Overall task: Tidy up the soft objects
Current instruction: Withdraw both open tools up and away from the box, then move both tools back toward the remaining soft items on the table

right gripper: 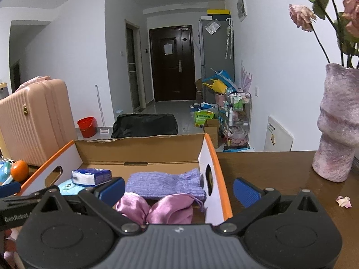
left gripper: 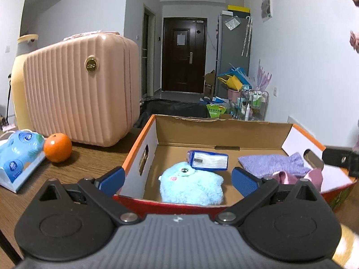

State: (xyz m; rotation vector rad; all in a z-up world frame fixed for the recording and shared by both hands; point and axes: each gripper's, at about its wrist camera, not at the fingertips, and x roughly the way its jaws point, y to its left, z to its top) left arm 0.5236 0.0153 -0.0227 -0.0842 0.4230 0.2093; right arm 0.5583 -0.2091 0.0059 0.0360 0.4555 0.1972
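Observation:
A cardboard box (left gripper: 154, 132) with orange rims stands on the wooden table; it also shows in the right wrist view (right gripper: 215, 157). Inside lie a light blue plush toy (left gripper: 190, 185), a blue tissue pack (left gripper: 208, 160), a purple knit pouch (left gripper: 271, 163) and a pink satin cloth (right gripper: 157, 208). The pouch (right gripper: 163, 185), tissue pack (right gripper: 92, 177) and plush (right gripper: 69, 187) show in the right wrist view too. My left gripper (left gripper: 178, 180) is open and empty over the box's near wall. My right gripper (right gripper: 179, 189) is open and empty, straddling the box's right wall.
A pink suitcase (left gripper: 80, 87) stands at the back left of the table, with an orange (left gripper: 57, 147) and a blue tissue packet (left gripper: 19, 154) beside it. A pink vase (right gripper: 336, 123) with dried roses stands at the right. A petal (right gripper: 343, 201) lies on the table.

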